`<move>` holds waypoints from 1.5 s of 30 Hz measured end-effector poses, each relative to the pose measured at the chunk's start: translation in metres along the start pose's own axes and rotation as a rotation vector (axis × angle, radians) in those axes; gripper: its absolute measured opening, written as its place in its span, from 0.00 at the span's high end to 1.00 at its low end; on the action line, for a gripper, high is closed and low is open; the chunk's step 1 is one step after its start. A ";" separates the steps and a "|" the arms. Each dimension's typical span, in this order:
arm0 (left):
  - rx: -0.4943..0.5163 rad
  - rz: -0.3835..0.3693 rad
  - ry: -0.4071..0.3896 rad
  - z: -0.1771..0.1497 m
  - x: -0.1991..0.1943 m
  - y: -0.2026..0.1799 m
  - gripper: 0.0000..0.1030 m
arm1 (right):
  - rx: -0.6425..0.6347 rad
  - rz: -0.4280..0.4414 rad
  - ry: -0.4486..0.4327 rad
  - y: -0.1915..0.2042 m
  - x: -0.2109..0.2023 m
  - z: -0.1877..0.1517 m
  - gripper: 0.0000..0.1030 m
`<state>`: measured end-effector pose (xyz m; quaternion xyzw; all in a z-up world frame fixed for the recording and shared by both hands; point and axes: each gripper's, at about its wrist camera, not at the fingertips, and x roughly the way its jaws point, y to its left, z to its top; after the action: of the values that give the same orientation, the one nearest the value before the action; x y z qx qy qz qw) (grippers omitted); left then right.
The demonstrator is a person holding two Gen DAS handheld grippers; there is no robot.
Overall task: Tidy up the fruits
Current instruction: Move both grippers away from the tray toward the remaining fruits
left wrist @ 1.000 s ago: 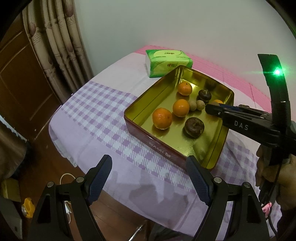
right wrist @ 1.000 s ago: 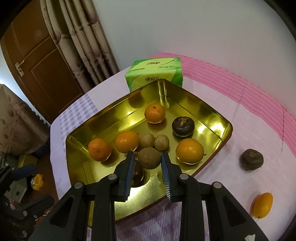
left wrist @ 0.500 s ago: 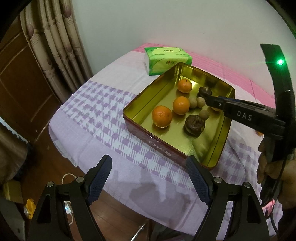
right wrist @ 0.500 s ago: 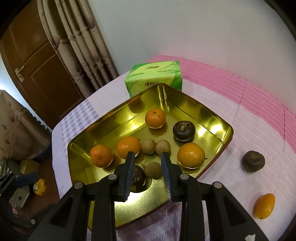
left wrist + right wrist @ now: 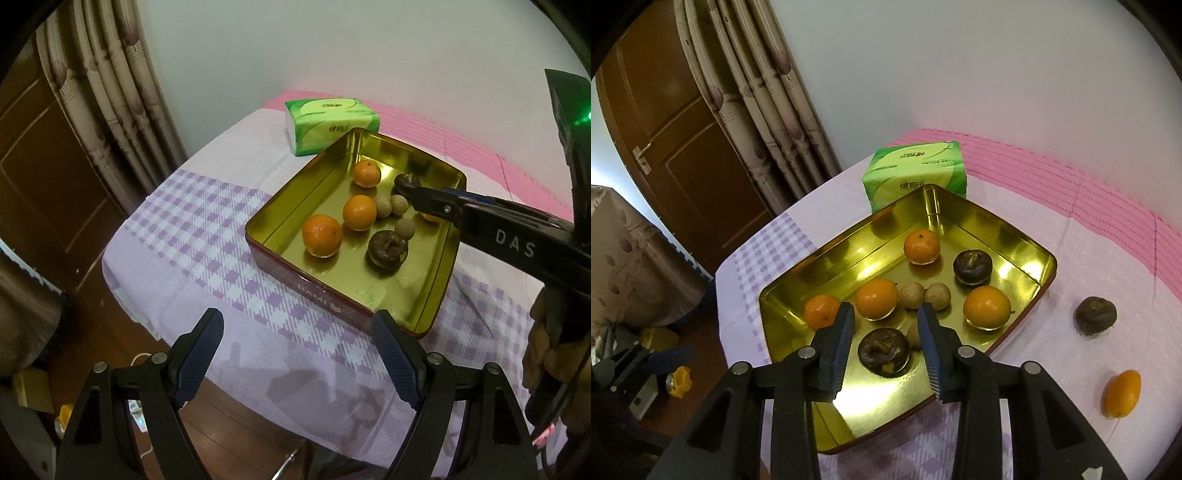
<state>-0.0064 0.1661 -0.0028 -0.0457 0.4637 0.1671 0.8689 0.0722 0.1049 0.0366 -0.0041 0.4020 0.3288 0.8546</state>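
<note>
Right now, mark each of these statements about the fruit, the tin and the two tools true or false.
1. Four round orange fruits sit in the gold metal tin. True.
2. The green tissue pack lies inside the tin. False: it stands on the cloth beside the tin's far corner.
3. One dark brown wrinkled fruit and one small oval orange fruit lie on the cloth outside the tin. True.
4. The right tool grips a small tan round fruit. False: its jaws are opening with nothing between them, and that fruit rests in the tin.
5. The left tool holds an orange. False: it is open and empty, apart from the tin.
</note>
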 end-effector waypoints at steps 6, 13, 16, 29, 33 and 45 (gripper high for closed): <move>0.020 0.011 -0.007 0.000 -0.002 -0.004 0.20 | 0.029 0.002 -0.027 -0.001 -0.018 -0.008 0.59; 0.051 0.026 -0.033 -0.002 -0.007 -0.011 0.20 | 0.073 -0.041 -0.060 -0.020 -0.050 -0.030 0.52; 0.075 0.035 -0.040 -0.003 -0.008 -0.017 0.20 | 0.117 -0.081 -0.074 -0.040 -0.068 -0.048 0.48; 0.189 0.105 -0.089 -0.013 -0.010 -0.044 0.20 | 0.301 -0.389 -0.061 -0.154 -0.129 -0.132 0.43; 0.250 0.124 -0.110 -0.018 -0.012 -0.057 0.20 | 0.327 -0.481 -0.049 -0.184 -0.144 -0.155 0.41; 0.460 0.064 -0.179 -0.020 -0.031 -0.123 0.20 | 0.405 -0.552 -0.059 -0.239 -0.166 -0.197 0.34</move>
<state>0.0031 0.0384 0.0018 0.1828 0.4117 0.0879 0.8884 -0.0037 -0.2279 -0.0437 0.0665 0.4179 -0.0011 0.9061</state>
